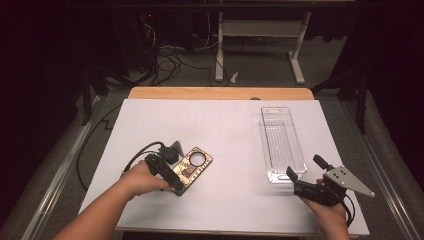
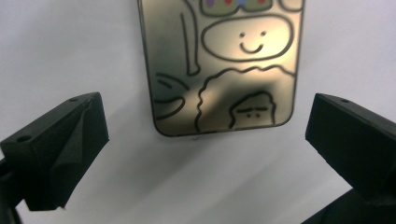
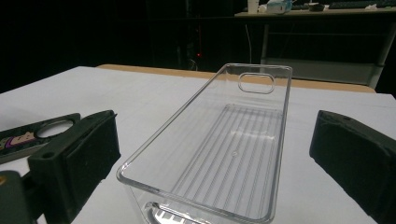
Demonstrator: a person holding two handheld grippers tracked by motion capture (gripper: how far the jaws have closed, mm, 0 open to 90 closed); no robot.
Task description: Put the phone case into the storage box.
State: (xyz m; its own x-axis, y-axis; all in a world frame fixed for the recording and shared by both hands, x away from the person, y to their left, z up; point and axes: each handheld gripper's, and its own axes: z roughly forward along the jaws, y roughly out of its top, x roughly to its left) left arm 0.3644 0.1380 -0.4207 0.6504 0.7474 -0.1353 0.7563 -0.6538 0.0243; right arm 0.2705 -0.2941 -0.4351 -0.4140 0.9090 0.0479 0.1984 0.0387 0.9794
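- 1 phone case (image 1: 193, 169) lies flat on the white tabletop (image 1: 225, 130), left claw (image 2: 201, 140) spread wide over its end, gripping nothing.
- 1 clear bin (image 1: 281, 144) stands right; right claw (image 3: 215, 154) gapes wide, empty, at its near end.

A flat gold cartoon-printed phone case (image 1: 193, 166) lies on the white sheet-covered table (image 1: 220, 125), left of centre; a clear plastic rectangular bin (image 1: 282, 142) stands well apart to its right.

A white-topped table (image 1: 220, 125) carries a cartoon-printed phone case (image 1: 192, 167) at left and a clear plastic bin (image 1: 281, 142) at right.
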